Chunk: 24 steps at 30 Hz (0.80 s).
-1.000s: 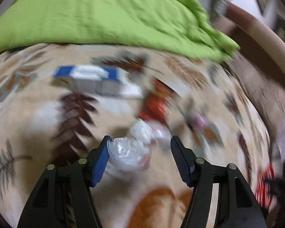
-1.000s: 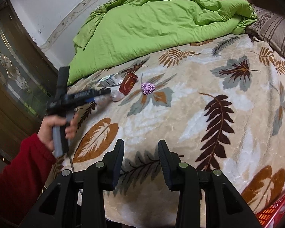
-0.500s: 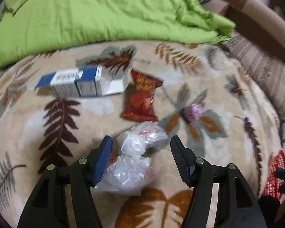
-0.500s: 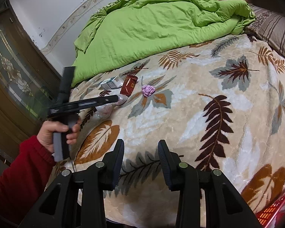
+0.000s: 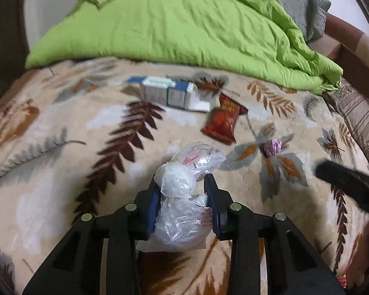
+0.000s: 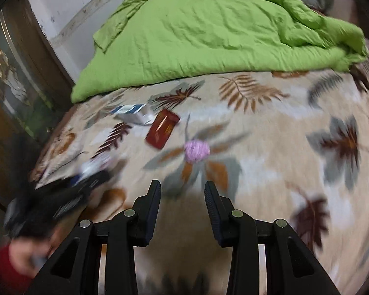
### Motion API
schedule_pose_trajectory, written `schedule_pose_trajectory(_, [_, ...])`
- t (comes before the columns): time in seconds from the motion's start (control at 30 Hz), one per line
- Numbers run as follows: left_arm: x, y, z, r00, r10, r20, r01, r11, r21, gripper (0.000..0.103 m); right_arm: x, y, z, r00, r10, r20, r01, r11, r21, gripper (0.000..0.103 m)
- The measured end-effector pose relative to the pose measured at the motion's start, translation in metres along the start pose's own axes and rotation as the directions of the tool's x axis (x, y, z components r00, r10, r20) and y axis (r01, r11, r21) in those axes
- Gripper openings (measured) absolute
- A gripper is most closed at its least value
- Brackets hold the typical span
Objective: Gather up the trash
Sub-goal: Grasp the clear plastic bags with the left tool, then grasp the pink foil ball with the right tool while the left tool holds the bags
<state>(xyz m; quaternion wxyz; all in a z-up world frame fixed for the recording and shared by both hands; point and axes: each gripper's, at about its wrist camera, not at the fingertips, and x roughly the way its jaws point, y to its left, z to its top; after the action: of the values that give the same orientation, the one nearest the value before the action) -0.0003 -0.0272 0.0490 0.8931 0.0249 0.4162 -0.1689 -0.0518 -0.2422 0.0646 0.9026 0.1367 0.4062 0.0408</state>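
Bed, leaf blanket; green duvet far ahead of both grippers. Box ahead-left of left gripper, red wrapper ahead-right, purple wad further right. Left gripper pinched on plastic bag, bag bulging above and below pads. Right gripper wide, empty, purple wad just ahead. Risk: slick crumpled film, thin bite, bag may slip on lift; right view blurred, fast move could overshoot wad.
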Motion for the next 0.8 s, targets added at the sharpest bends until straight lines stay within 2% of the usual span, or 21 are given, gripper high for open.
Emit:
schedule_pose_trajectory(0.1, [-0.002, 0.007, 0.003, 0.999, 0.018, 0.029, -0.017, 0.999, -0.032, 0.034, 0.028, 0.002, 0.016, 0.999, -0.027, -0.023, 0.026, 0.998, -0.050, 0.040])
schedule_pose_trajectory(0.2, [0.006, 0.016, 0.004, 1.000, 0.016, 0.012, -0.015, 0.997, -0.076, 0.034, 0.050, 0.001, 0.023, 0.998, -0.054, -0.037, 0.051, 0.996, -0.074, 0.040])
schedule_pose_trajectory(0.37, [0.009, 0.013, 0.003, 1.000, 0.017, 0.012, -0.017, 0.998, -0.061, 0.034, 0.074, -0.005, 0.024, 0.994, -0.085, -0.072, 0.079, 0.994, -0.075, 0.040])
schedule_pose_trajectory(0.43, [0.009, 0.010, 0.002, 1.000, 0.021, 0.013, -0.020, 0.999, -0.044, 0.034, 0.077, -0.009, 0.021, 0.993, -0.088, -0.074, 0.084, 0.994, -0.063, 0.034])
schedule_pose_trajectory(0.47, [0.009, 0.009, 0.001, 1.000, 0.020, 0.015, -0.019, 0.999, -0.036, 0.034, 0.075, -0.011, 0.019, 0.994, -0.089, -0.067, 0.085, 0.995, -0.055, 0.030])
schedule_pose_trajectory(0.6, [0.002, 0.001, -0.002, 0.999, 0.025, 0.033, -0.025, 1.000, -0.007, 0.034, 0.054, -0.011, 0.013, 0.997, -0.063, -0.033, 0.062, 0.998, -0.018, 0.029])
schedule_pose_trajectory(0.8, [-0.028, -0.008, -0.016, 0.997, 0.016, 0.074, -0.016, 1.000, 0.003, 0.034, -0.008, 0.019, -0.014, 0.999, -0.027, 0.038, 0.029, 0.998, -0.056, 0.029])
